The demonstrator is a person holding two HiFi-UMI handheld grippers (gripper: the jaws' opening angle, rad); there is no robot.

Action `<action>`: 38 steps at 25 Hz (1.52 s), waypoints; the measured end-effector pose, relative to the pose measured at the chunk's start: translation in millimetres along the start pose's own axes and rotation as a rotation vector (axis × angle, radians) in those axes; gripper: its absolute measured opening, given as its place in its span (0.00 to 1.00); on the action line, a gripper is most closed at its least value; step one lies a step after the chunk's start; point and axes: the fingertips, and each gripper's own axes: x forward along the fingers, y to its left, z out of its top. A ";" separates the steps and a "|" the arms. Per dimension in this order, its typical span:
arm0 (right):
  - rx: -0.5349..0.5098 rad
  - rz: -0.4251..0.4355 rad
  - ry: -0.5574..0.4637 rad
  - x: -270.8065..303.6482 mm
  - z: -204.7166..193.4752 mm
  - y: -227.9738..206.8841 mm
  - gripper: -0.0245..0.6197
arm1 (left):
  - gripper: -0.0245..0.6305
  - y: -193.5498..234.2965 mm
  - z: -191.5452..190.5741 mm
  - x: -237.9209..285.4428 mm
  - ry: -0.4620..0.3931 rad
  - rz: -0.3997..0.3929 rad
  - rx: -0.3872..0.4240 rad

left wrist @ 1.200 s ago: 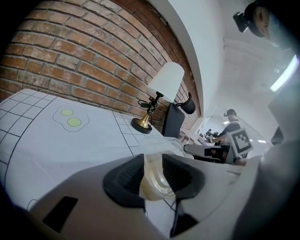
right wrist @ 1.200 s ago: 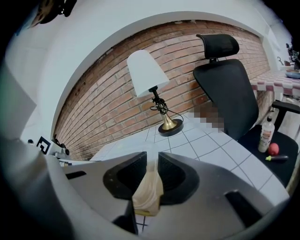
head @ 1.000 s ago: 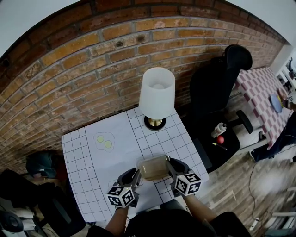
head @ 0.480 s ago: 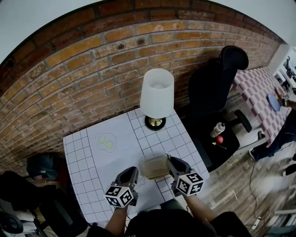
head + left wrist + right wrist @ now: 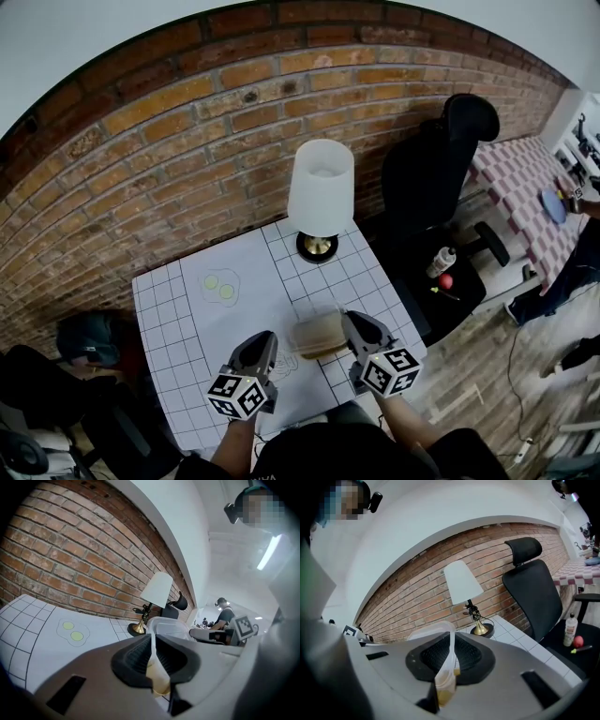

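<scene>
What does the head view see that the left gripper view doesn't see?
Only the head view shows the bottle and small red ball on the black chair seat, plus the checked cloth. Only the left gripper view shows a far-off person and a ceiling light strip. Both show the lamp, the egg drawing, the brick wall and the clear container, pinched by the left tongs and right tongs.

Red brick wall, white grid-lined table, white-shaded lamp, black office chair, wooden floor.
</scene>
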 end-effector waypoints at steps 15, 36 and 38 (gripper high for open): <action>-0.067 0.013 -0.102 -9.1 34.0 37.2 0.07 | 0.09 -9.9 50.1 -28.3 -0.109 -0.037 0.060; -0.101 0.027 -0.226 -40.2 74.4 81.4 0.06 | 0.08 -36.1 92.4 -65.6 -0.203 -0.096 0.145; -0.102 0.031 -0.235 -41.9 75.5 85.5 0.07 | 0.08 -37.0 94.8 -69.5 -0.207 -0.099 0.155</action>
